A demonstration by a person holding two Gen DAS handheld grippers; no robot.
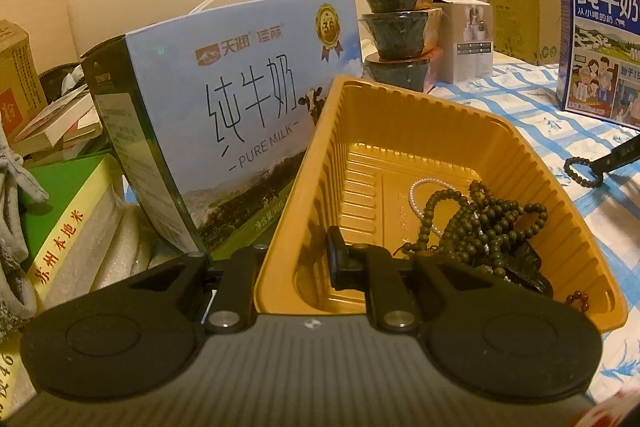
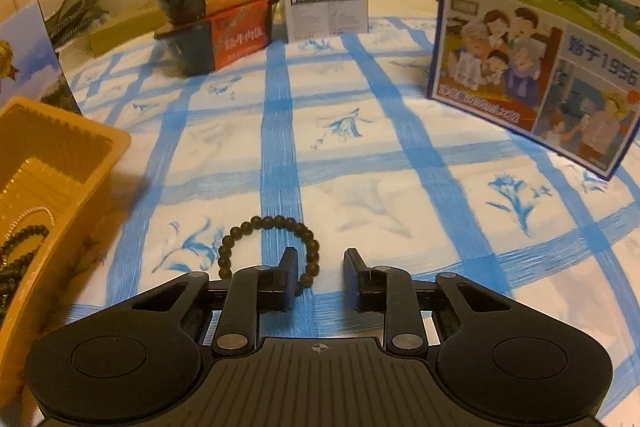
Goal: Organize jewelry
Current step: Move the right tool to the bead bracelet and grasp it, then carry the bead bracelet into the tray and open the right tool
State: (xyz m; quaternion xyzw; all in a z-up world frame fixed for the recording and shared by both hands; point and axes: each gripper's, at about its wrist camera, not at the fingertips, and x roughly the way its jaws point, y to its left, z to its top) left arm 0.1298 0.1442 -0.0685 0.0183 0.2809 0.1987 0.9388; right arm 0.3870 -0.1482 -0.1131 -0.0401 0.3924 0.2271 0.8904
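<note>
Blue-checked cloth (image 2: 360, 155) under milk boxes (image 1: 240, 99), stacked bowls (image 1: 396, 27).

- A tray (image 1: 400, 115) sat on the tablecloth (image 2: 360, 163), right of a milk carton (image 1: 224, 107).
- Bead strands (image 1: 480, 219) lay in the tray.
- A bracelet (image 2: 269, 227) lay on the cloth, right of the tray.
</note>
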